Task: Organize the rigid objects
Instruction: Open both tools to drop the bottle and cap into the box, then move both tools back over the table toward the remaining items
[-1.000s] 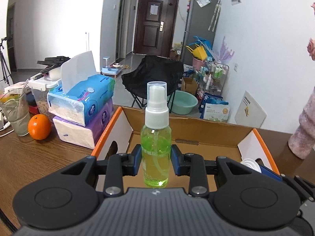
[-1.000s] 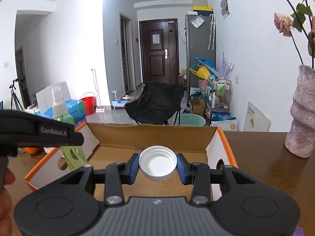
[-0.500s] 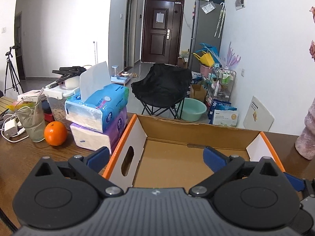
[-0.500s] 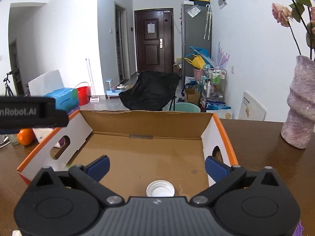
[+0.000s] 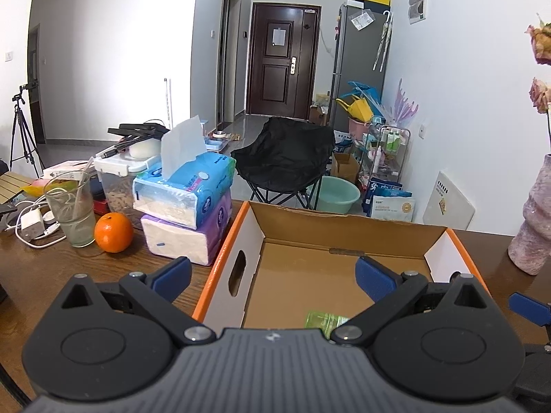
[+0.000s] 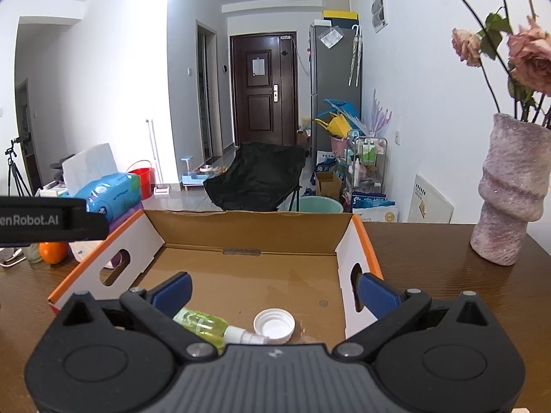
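Note:
An open cardboard box with orange rims [image 5: 344,220] [image 6: 248,223] sits on the brown table. A green spray bottle [image 6: 203,325] lies on its side on the box floor; a part of it shows in the left wrist view [image 5: 325,319]. A white cap [image 6: 274,324] lies open side up beside the bottle's nozzle. My left gripper [image 5: 272,277] is open and empty above the box's near left part. My right gripper [image 6: 273,290] is open and empty above the box's near edge, over the bottle and cap.
Two stacked tissue packs [image 5: 186,206], an orange [image 5: 113,232] and a glass [image 5: 72,210] stand left of the box. A pink vase with roses [image 6: 509,189] stands to its right. The left gripper's body [image 6: 44,220] shows at the right wrist view's left edge.
Both grippers opened and let go: the spray bottle and the cap dropped into the box. Both grippers then pulled back and up a little.

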The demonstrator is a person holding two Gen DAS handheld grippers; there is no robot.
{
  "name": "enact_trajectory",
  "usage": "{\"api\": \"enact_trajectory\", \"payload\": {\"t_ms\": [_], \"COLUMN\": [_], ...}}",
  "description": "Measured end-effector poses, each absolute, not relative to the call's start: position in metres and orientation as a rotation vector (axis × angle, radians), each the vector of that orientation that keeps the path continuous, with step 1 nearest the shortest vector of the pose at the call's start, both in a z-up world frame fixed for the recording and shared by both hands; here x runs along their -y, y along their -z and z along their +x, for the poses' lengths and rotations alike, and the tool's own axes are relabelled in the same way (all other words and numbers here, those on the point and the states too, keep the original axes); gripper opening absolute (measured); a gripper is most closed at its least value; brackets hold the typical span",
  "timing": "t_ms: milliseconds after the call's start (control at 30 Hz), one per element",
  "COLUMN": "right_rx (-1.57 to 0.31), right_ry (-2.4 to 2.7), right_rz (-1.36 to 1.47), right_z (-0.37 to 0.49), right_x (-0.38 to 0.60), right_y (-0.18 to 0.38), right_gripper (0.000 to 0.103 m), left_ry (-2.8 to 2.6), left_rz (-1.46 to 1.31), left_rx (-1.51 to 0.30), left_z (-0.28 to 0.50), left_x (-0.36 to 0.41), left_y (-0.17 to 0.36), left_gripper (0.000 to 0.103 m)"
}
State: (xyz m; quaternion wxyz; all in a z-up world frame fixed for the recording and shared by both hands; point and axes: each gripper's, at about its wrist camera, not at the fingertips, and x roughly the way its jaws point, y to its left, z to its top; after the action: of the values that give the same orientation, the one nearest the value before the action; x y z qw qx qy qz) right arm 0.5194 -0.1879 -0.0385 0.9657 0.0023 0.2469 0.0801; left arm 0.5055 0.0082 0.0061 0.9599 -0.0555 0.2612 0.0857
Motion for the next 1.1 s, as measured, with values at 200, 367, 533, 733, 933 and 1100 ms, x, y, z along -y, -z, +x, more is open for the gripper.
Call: {"api": "enact_trajectory", "payload": {"t_ms": [200, 367, 533, 733, 933, 1100], "right_rx": [-0.481, -0.466, -0.459, -0.453, -0.433, -0.426], "right_ry": [-0.163, -0.161, -0.162, -0.163, -0.166, -0.17], "right_rz": [0.007, 0.011, 0.013, 0.012, 0.009, -0.001], "right_z": [0.498, 0.478, 0.456, 0.428, 0.398, 0.371], "right_x": [0.194, 0.198, 0.201, 0.204, 0.206, 0.205], "right_y": [0.029, 0.024, 0.02, 0.017, 0.012, 0.011], "right_gripper": [0.103, 0.103, 0.103, 0.103, 0.103, 0.103], "left_ry": [-0.169, -0.169, -0.174, -0.17, -0.169, -0.163], "left_rz": [-0.123, -0.129, -0.128, -0.127, -0.124, -0.126], "left_rx": [-0.524, -0.524, -0.523, -0.526, -0.522, -0.531], "left_z": [0.482, 0.462, 0.442, 0.411, 0.381, 0.353], "left_x": [-0.012, -0.013, -0.014, -0.014, -0.014, -0.016], "left_y": [-0.011, -0.014, -0.016, -0.019, -0.022, -0.017], "left_gripper": [0.103, 0.103, 0.103, 0.103, 0.103, 0.103]}}
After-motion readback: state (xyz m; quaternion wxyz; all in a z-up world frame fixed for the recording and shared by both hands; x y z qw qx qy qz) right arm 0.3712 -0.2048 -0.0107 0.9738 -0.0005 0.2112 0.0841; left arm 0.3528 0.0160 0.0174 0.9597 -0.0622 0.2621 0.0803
